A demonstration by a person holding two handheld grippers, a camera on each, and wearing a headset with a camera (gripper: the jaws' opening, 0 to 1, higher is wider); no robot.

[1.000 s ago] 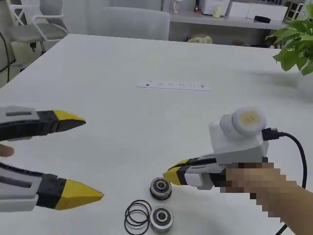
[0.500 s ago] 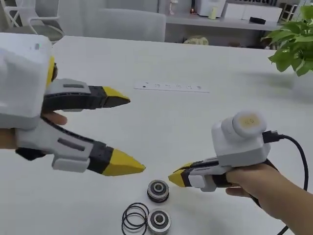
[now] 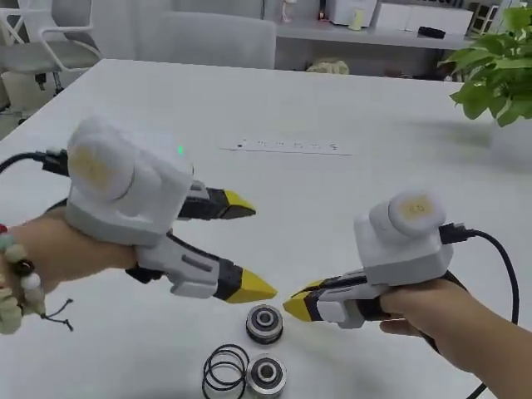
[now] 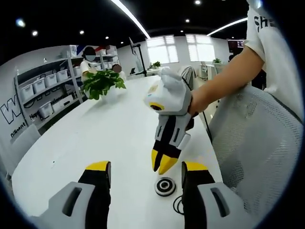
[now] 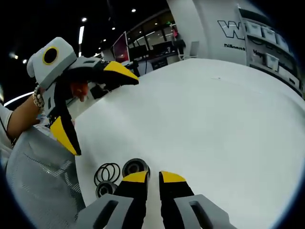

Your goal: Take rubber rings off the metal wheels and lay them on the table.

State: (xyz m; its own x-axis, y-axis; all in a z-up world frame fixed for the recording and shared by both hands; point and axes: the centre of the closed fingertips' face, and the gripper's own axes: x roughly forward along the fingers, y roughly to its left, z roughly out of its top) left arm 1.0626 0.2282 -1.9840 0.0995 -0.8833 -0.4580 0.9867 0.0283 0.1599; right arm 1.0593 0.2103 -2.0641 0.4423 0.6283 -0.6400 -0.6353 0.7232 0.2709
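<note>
Left tongs (image 3: 259, 249), jaws wide, have moved nearer the wheel (image 3: 264, 322).

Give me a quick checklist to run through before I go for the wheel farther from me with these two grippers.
1. Left gripper open: ok, jaws wide apart.
2. Right gripper ready to pinch: not ok, jaws almost together, holding nothing.
3. Far wheel free on the table: ok, it lies flat just below both grippers' tips, and neither grips it.
4. Rubber on that wheel to pull off: cannot tell, too small to see.
5. Loose rings out of the way: ok, they lie beside the near wheel, apart from the far one.
</note>
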